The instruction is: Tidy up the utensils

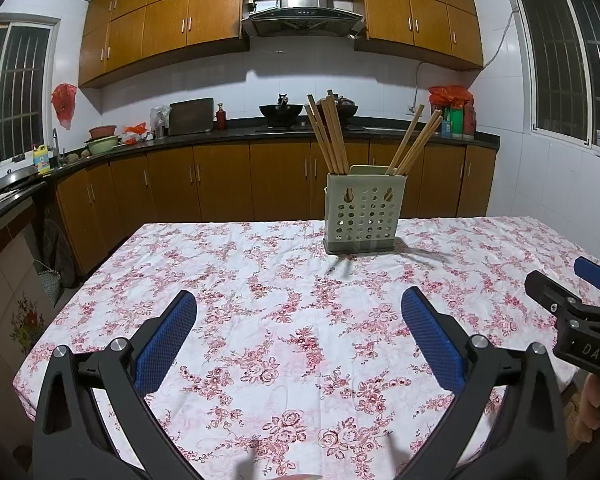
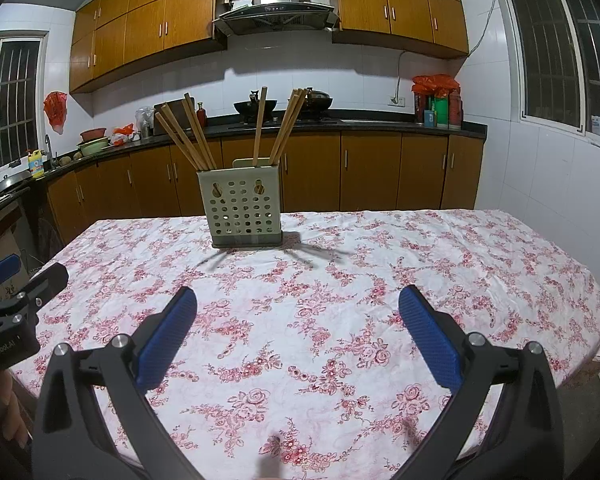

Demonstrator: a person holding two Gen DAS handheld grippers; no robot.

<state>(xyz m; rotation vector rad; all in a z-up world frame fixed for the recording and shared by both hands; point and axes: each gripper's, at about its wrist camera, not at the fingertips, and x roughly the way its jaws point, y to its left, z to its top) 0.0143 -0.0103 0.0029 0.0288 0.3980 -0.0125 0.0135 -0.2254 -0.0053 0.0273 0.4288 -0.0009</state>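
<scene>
Floral tablecloth [image 1: 260, 264] — chopstick caddy [image 1: 363, 216] upright (tongs [image 1: 556, 292] marked "DAS")

Wooden chopsticks [image 1: 327, 136] stand splayed in an upright, perforated pale-green holder [image 1: 362, 216].

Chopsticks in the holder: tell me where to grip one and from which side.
Probably grip a chopstick on its bare upper shaft, above the perforated holder; coming in from above, with the open right claw straddling it. The lower part is hidden inside the holder, and the near-upright single stick stands apart from the leaning bundles.
</scene>
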